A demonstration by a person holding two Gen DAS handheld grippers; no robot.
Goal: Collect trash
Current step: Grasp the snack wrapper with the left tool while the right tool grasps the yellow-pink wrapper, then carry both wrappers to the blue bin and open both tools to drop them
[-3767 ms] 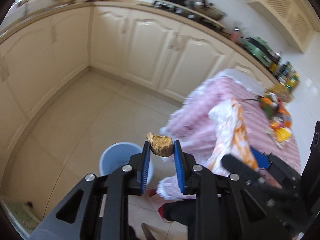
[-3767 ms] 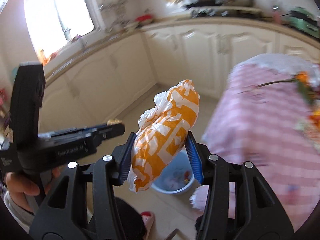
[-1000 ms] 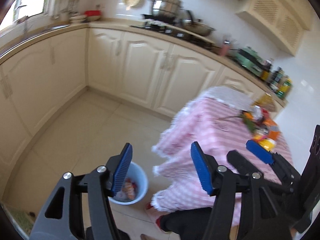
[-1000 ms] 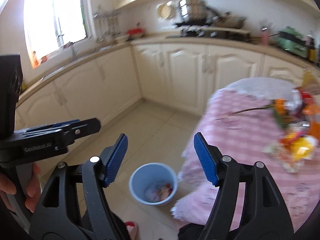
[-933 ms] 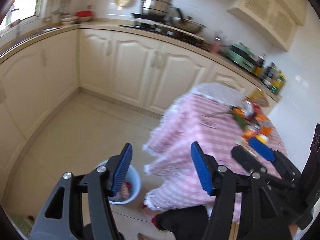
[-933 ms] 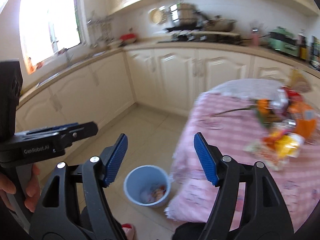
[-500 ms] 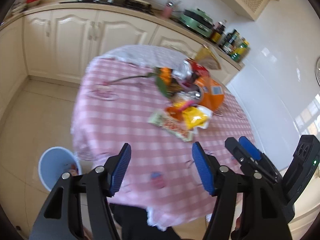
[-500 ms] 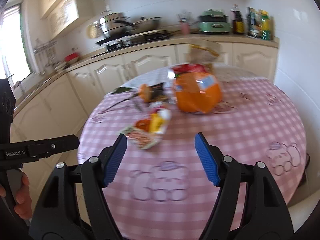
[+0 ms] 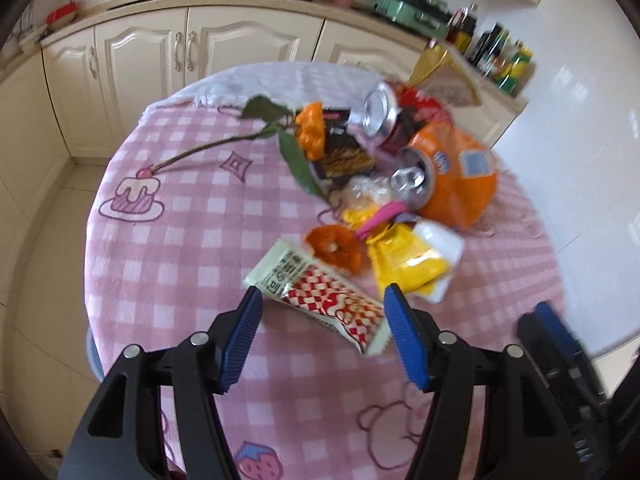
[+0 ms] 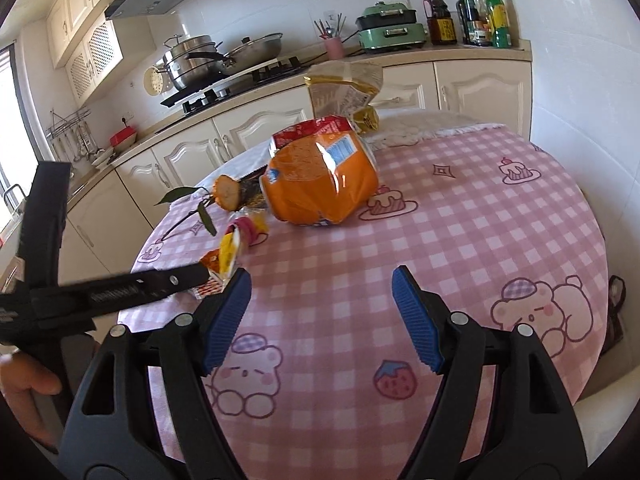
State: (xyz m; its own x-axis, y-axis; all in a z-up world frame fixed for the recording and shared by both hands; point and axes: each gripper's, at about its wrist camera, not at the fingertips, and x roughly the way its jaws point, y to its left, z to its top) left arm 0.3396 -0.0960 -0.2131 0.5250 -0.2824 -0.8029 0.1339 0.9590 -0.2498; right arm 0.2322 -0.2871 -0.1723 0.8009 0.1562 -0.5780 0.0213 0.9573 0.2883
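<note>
Two grippers are spread wide, holding nothing. In your left wrist view, the left gripper (image 9: 322,318) hovers over the red-checked wrapper (image 9: 320,295) on the pink checked tablecloth (image 9: 184,248); the yellow bag (image 9: 408,262) lies just beyond the wrapper, the orange bag (image 9: 460,176) farther back. In your right wrist view, the right gripper (image 10: 322,304) hangs above bare cloth, well short of that orange bag.

home kitchen | gas hob (image 10: 240,82) | pots (image 10: 192,60) | cream cabinets (image 9: 160,48)

bright daylight, fisheye-bent edges, slight motion blur
</note>
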